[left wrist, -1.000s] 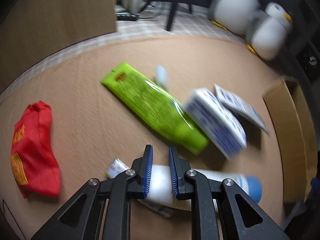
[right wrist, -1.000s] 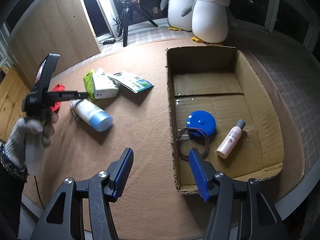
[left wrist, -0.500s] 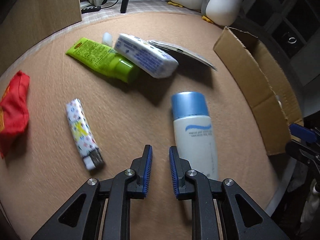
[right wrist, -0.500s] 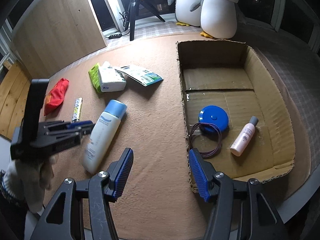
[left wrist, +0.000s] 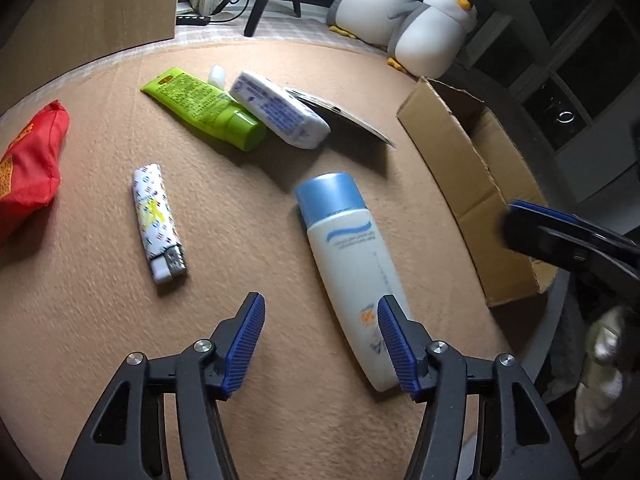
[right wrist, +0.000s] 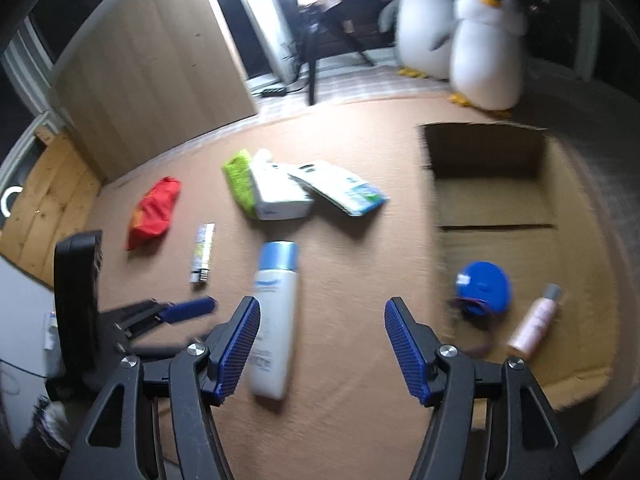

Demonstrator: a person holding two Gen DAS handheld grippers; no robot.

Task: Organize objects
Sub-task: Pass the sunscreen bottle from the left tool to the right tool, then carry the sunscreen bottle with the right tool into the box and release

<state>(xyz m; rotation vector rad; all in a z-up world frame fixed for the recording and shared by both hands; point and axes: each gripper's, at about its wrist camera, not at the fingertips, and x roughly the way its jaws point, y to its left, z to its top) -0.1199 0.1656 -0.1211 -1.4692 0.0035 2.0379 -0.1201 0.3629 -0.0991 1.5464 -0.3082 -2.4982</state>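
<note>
A white bottle with a blue cap (left wrist: 352,264) lies on the tan mat, its base by my left gripper's right finger; it also shows in the right wrist view (right wrist: 274,316). My left gripper (left wrist: 320,344) is open and empty just above the mat. My right gripper (right wrist: 320,344) is open and empty, with the bottle near its left finger. A patterned lighter (left wrist: 158,222), a green tube (left wrist: 204,106), a white-and-blue pack (left wrist: 278,108) and a red pouch (left wrist: 28,168) lie beyond. The cardboard box (right wrist: 568,384) holds a blue round case (right wrist: 482,288) and a small pink bottle (right wrist: 534,322).
A flat printed sachet (right wrist: 344,188) leans on the white pack. Two plush penguins (right wrist: 484,44) stand behind the box. A wooden panel (right wrist: 152,76) and a tripod (right wrist: 312,52) are at the back. The mat's edge drops off near both grippers.
My left gripper has opened and the white bottle now lies free on the mat. My right gripper has swung left toward the bottle.
</note>
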